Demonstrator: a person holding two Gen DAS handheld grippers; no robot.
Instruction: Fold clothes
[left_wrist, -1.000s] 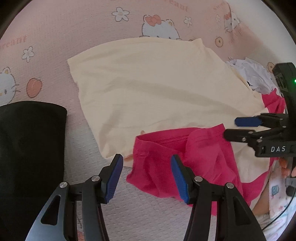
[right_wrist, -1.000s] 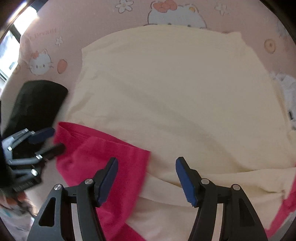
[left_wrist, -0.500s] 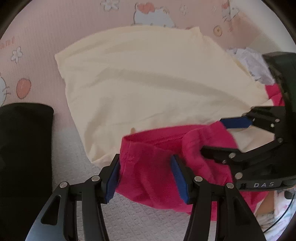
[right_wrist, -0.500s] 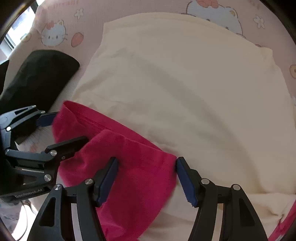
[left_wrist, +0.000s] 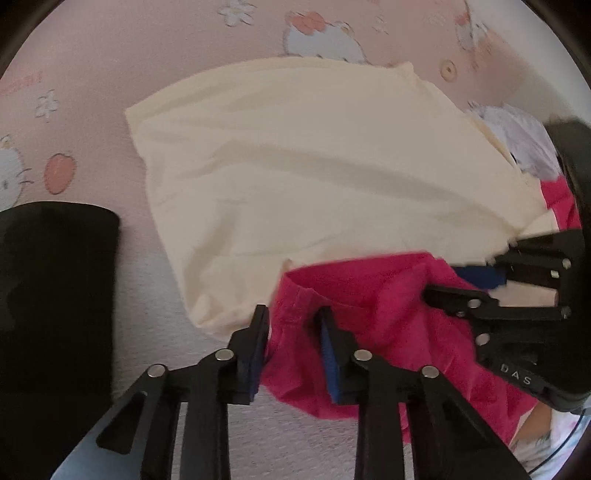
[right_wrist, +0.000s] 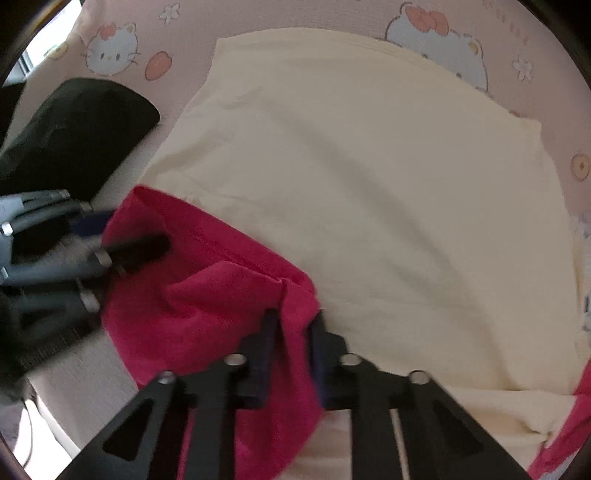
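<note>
A crumpled pink garment (left_wrist: 369, 314) lies on the near edge of a spread cream garment (left_wrist: 314, 177). My left gripper (left_wrist: 293, 321) has the pink hem bunched between its blue pads, jaws closing on it. In the right wrist view the pink garment (right_wrist: 207, 302) runs leftwards from my right gripper (right_wrist: 293, 321), which is shut on a fold of it at the border with the cream garment (right_wrist: 369, 184). Each gripper shows in the other's view: the right gripper (left_wrist: 454, 284) at the pink cloth's right end, the left gripper (right_wrist: 129, 232) at its left end.
A folded black garment (left_wrist: 51, 295) lies to the left, seen also as the black garment (right_wrist: 74, 136). A pale white cloth (left_wrist: 517, 136) sits at the far right. Everything rests on a pink cartoon-cat bedsheet (left_wrist: 147, 55). More pink fabric (left_wrist: 557, 199) shows past the cream garment's right edge.
Both grippers came onto the pink garment with open jaws and have closed on it, the left at the hem, the right on the fold. The pink cloth has bunched up between them.
</note>
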